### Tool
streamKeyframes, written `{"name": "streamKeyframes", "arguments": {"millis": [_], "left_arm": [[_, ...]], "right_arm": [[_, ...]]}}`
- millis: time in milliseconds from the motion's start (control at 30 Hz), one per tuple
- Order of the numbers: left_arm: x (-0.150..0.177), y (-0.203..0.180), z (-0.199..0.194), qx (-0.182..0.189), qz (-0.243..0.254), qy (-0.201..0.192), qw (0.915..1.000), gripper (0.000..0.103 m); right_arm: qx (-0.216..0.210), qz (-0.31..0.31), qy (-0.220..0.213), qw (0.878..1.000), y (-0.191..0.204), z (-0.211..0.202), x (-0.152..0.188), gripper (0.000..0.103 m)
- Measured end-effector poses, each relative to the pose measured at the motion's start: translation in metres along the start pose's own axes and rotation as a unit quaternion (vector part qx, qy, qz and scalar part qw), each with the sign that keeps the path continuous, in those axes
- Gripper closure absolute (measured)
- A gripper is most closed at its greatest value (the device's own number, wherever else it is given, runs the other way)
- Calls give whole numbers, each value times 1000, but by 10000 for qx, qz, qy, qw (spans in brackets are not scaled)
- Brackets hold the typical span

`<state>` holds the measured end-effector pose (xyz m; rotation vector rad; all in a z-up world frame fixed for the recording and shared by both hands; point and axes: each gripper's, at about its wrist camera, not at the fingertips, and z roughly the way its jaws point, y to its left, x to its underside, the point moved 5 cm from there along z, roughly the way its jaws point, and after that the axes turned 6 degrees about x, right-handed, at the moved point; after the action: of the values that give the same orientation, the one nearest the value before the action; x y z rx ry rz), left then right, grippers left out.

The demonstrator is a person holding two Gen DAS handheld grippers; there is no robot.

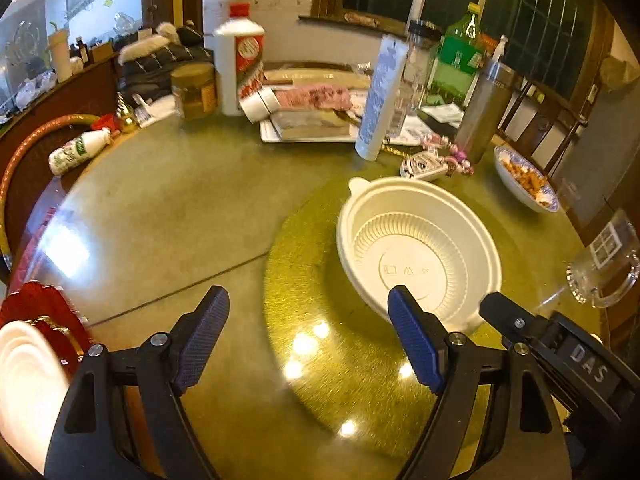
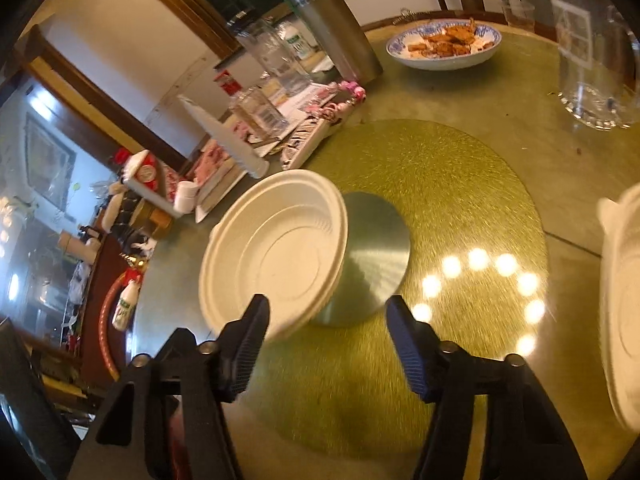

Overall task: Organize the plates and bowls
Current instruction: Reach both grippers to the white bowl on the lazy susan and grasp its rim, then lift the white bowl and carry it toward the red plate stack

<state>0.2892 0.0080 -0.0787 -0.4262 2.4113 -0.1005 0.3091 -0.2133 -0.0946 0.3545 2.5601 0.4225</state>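
While angled down, both claws (left (image 1: 308, 336), right (image 2: 326, 342)) gape empty.

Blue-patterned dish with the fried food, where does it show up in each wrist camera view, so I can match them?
Left wrist: the blue-patterned dish sits at the right edge, a little above mid-height.
Right wrist: the dish is near the top, right of centre.
Shared landmark: the steel flask stands just left of it in both views.

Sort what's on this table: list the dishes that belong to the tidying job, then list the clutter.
Job:
white plastic bowl
white plastic plate
blue-patterned dish of food

Clutter:
glass mug
steel flask
green bottle
white liquor bottle
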Motion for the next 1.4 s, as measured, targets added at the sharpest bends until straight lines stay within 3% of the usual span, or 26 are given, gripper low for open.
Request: {"name": "streamKeyframes", "arguments": {"millis": [300,400,533,600,633,667,767,1400], "left_arm": [[-13,-2,29,-103,-99,101,9998,21],[-12,-4,36,-78,-79,140,9998,21],[-7,-8,38,-51,8,89,9999,21],[-6,-10,38,-44,89,-1,10000,34],[-6,-11,39,-25,107,20,9999,58],[-5,-10,42,4,100,102,9999,72],[-3,-10,47,152,89,296,9994,89],[-6,-11,29,236,167,2,9996,89]], "right_arm": [[172,-61,87,9998,6,34,-16,51],[223,-112,107,9996,6,39,-16,58],[222,-137,224,9994,4,45,-12,77],[265,-195,234,9992,6,46,-11,87],[286,-209,224,9991,6,46,-10,88],[287,-225,205,9991,6,45,-10,89],[240,-279,182,9992,10,43,-9,92],[443,-679,-125,9966,25,23,-8,92]]}}
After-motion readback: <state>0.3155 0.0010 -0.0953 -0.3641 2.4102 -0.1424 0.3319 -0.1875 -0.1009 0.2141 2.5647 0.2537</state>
